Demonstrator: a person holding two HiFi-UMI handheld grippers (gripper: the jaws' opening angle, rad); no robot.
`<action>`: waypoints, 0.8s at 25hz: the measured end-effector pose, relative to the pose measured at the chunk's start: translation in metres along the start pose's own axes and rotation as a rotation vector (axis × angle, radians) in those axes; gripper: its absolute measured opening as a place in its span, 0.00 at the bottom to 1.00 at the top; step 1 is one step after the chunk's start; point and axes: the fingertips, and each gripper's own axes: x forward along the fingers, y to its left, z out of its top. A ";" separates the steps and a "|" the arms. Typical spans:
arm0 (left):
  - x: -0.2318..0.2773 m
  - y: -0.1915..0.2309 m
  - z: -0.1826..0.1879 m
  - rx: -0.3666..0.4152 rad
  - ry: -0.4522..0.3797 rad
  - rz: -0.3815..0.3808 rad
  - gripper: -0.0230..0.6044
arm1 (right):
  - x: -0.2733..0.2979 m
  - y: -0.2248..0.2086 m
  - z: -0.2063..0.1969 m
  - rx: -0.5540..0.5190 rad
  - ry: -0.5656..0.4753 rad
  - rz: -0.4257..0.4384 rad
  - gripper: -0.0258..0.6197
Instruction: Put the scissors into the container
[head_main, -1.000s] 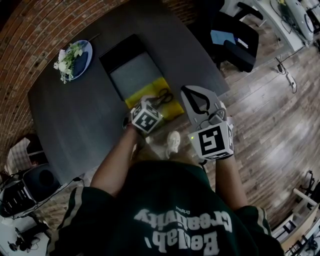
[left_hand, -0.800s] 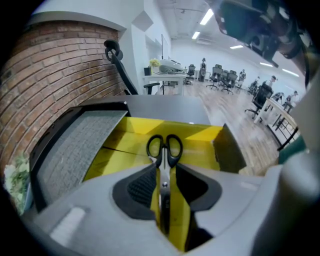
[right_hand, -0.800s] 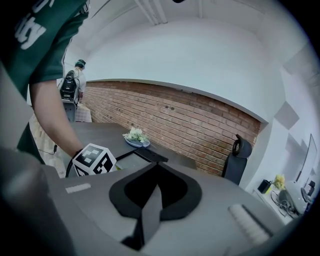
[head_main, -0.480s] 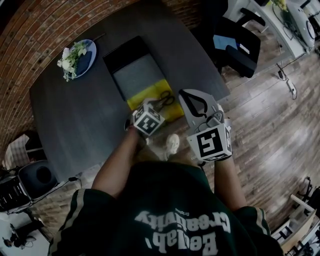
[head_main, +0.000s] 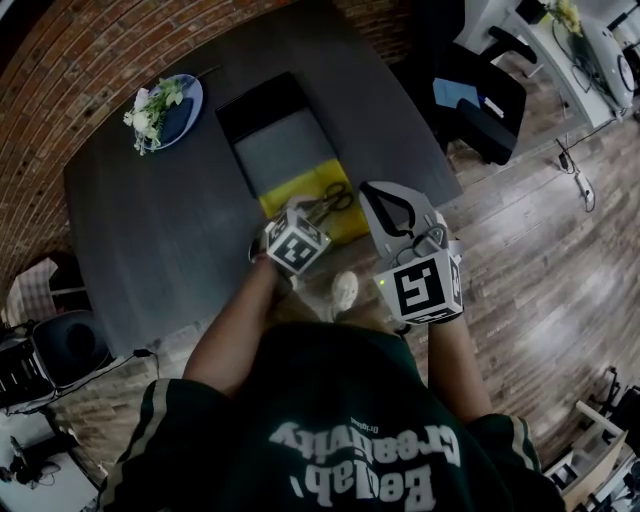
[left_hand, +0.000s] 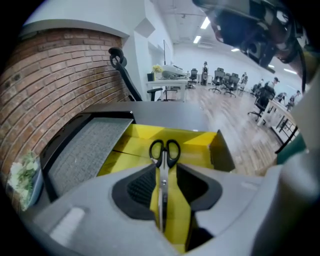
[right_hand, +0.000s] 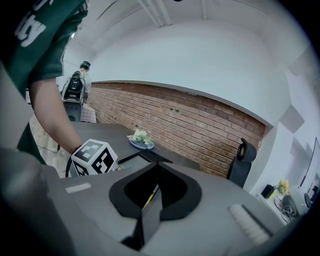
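Black-handled scissors lie flat in the yellow compartment of an open black container on the dark table. Their blades run back between the jaws of my left gripper. Those jaws stand apart, with yellow showing on both sides of the blades, and the pads do not press on them. In the head view the scissors sit just beyond the left gripper's marker cube. My right gripper hovers over the table's near right edge, shut with nothing in it; in its own view the right gripper shows its tips meeting.
A grey foam panel fills the container's middle part. A blue plate with white flowers stands at the table's far left. A black office chair is off the table to the right. A brick wall runs behind.
The head view has drifted slightly. Both grippers stay almost where they were, and the scissors remain lying in the yellow compartment.
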 end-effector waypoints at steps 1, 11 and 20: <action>-0.002 0.000 0.001 0.001 -0.006 0.003 0.24 | 0.000 0.000 0.001 0.000 -0.003 -0.001 0.05; -0.027 0.002 0.022 0.018 -0.076 0.023 0.24 | 0.001 0.008 0.010 -0.013 -0.014 0.015 0.05; -0.058 0.006 0.040 0.050 -0.144 0.054 0.24 | 0.009 0.012 0.017 -0.011 -0.026 0.040 0.05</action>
